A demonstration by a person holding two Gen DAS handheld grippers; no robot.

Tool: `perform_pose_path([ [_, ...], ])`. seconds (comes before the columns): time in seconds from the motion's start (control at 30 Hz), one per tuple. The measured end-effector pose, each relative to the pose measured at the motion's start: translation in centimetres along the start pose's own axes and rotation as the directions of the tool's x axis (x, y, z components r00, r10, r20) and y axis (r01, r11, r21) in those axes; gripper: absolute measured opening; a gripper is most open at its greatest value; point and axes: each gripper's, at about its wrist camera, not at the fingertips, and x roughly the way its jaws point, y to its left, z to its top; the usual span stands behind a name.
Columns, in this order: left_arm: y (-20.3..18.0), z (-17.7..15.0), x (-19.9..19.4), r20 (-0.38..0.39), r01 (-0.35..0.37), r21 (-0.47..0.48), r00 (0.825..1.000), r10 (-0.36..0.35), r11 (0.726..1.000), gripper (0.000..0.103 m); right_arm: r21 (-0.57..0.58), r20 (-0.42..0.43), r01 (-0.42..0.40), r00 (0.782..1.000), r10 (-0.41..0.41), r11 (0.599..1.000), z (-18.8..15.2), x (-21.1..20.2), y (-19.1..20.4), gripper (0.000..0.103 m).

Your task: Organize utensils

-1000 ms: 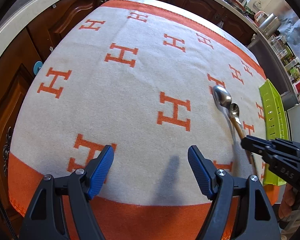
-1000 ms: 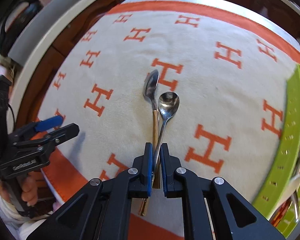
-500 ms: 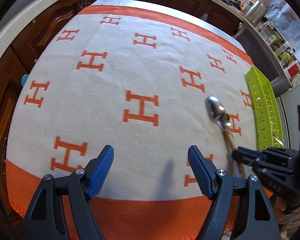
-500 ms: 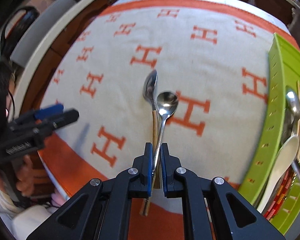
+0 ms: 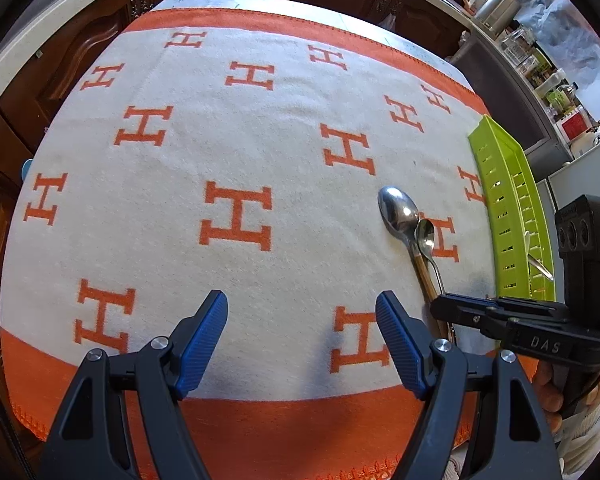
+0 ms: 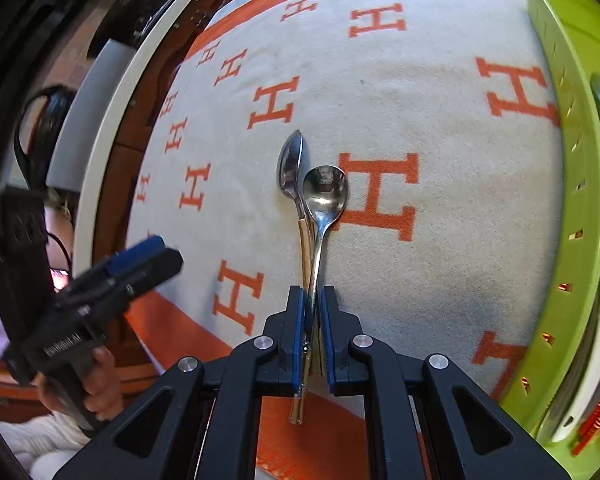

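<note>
The right gripper point(image 6: 311, 312) has its jaws clamped on two spoons point(image 6: 325, 190) by the handles, bowls over the cloth point(image 6: 440, 240) beside the green tray point(image 6: 584, 216). The left gripper point(image 5: 302, 344) hangs open, empty. Several utensils already lie in the tray (exact count unclear), so these two look like the last left.

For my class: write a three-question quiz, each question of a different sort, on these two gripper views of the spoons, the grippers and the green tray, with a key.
1. True or false: the left gripper holds a spoon.
2. Multiple choice: the right gripper is shut on
A. the steel spoon alone
B. the wooden-handled spoon alone
C. both handles together
3. Fill in: the green tray already holds ____.

Key
1. False: its jaws stand open over the bare blanket.
2. C: both handles run between the pads.
3. Utensils; a metal spoon bowl shows in it in the right wrist view.
</note>
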Motion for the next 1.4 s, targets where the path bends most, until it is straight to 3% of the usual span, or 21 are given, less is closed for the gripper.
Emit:
perform_pose_path([
  [0.3, -0.3, 0.0, 0.3, -0.014, -0.008, 0.010, 1.000, 0.008, 1.000, 0.075, 0.073, -0.013, -0.077, 0.997, 0.078, 0.994, 0.8, 0.6, -0.9, 0.010],
  [0.67, -0.8, 0.2, 1.0, -0.027, -0.005, 0.020, 1.000, 0.006, 1.000, 0.075, -0.010, 0.018, 0.079, 0.997, -0.079, 0.997, 1.4, 0.6, 1.7, 0.011],
  [0.83, -0.4, 0.1, 0.9, -0.029, -0.004, 0.009, 1.000, 0.004, 1.000, 0.075, 0.017, 0.021, 0.072, 0.997, -0.073, 0.997, 2.5, 0.8, 1.7, 0.012],
  [0.97, -0.1, 0.2, 1.2, -0.035, 0.001, 0.001, 0.999, -0.001, 1.000, 0.075, 0.053, 0.035, 0.051, 0.998, -0.053, 0.997, 3.4, 0.8, 1.4, 0.021],
  [1.17, 0.0, 0.3, 1.5, -0.043, 0.007, 0.000, 0.999, -0.007, 1.000, 0.075, 0.087, 0.061, 0.054, 0.996, -0.059, 0.995, 4.4, 0.7, 1.2, 0.022],
  [1.2, 0.1, 0.3, 1.5, -0.044, 0.008, -0.002, 0.999, -0.008, 1.000, 0.075, 0.086, 0.066, 0.061, 0.996, -0.067, 0.994, 4.4, 0.7, 1.2, 0.020],
  [1.27, 0.1, 0.4, 1.6, -0.046, 0.011, -0.004, 0.999, -0.011, 1.000, 0.075, 0.092, 0.078, 0.086, 0.993, -0.093, 0.992, 4.5, 0.8, 1.1, 0.007],
  [1.4, -0.2, 0.7, 1.8, -0.053, 0.027, -0.003, 0.998, -0.027, 1.000, 0.075, 0.102, 0.118, 0.076, 0.989, -0.087, 0.992, 4.1, 0.4, 0.5, 0.003],
])
